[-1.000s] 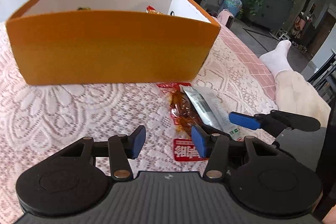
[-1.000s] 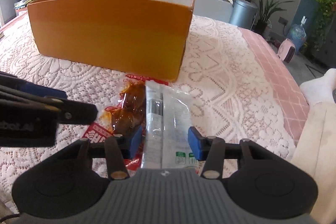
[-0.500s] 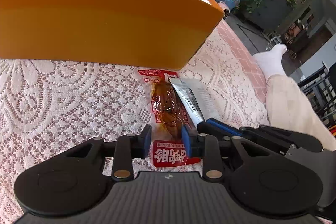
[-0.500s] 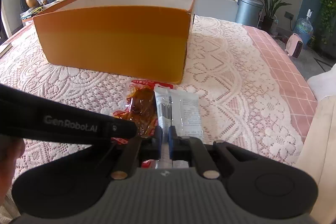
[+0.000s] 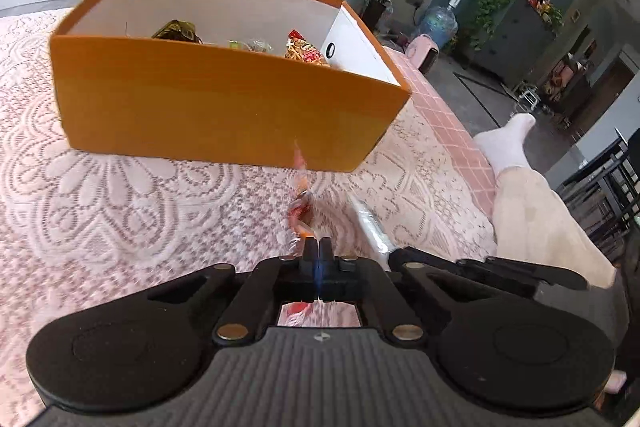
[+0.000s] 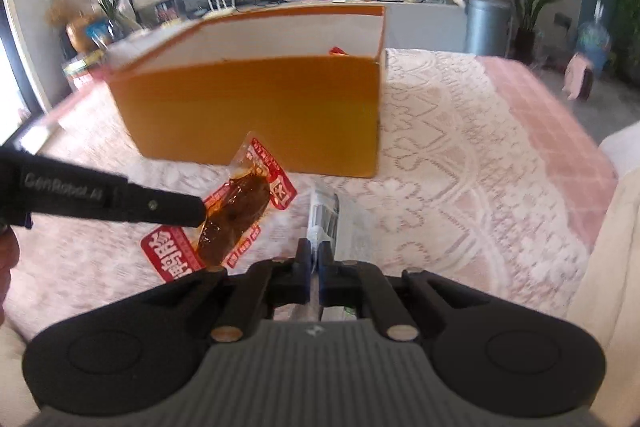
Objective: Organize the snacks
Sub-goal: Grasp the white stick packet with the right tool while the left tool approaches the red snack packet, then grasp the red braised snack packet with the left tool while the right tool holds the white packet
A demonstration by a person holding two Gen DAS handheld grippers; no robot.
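Both claws are loaded, and we are holding them up off the lace cloth (image 5: 120,211) in front of the orange box (image 5: 224,107). Our left claw (image 5: 317,247) is pinched tight on the red packet (image 6: 240,215), the one with the dark glossy snack showing through its clear middle. From the left wrist view we see it edge-on, a thin blurred sliver rising from the fingertips toward the box wall. From the right wrist view it shows its full face, tilted, gripped near its middle by the left claw (image 6: 198,213), which comes in from the left.

Our right claw (image 6: 315,255) is clamped just as narrow on the silver packet (image 6: 325,215), holding it by its near end so the rest sticks out forward, with barcode stripes showing on the wrapper. In the left wrist view that silver packet (image 5: 370,227) sits just to the right of the red one, and they are close but not touching.

The orange box stands open on the bench, white inside. Looking over its near wall, we see snacks already in it: a gold wrapper (image 5: 176,31) toward the left, a red and yellow bag (image 5: 304,49) toward the right, and something pale between them. Whether our two packets are clear of the cloth we cannot say for certain from the blur, though the red one looks to be hanging free.
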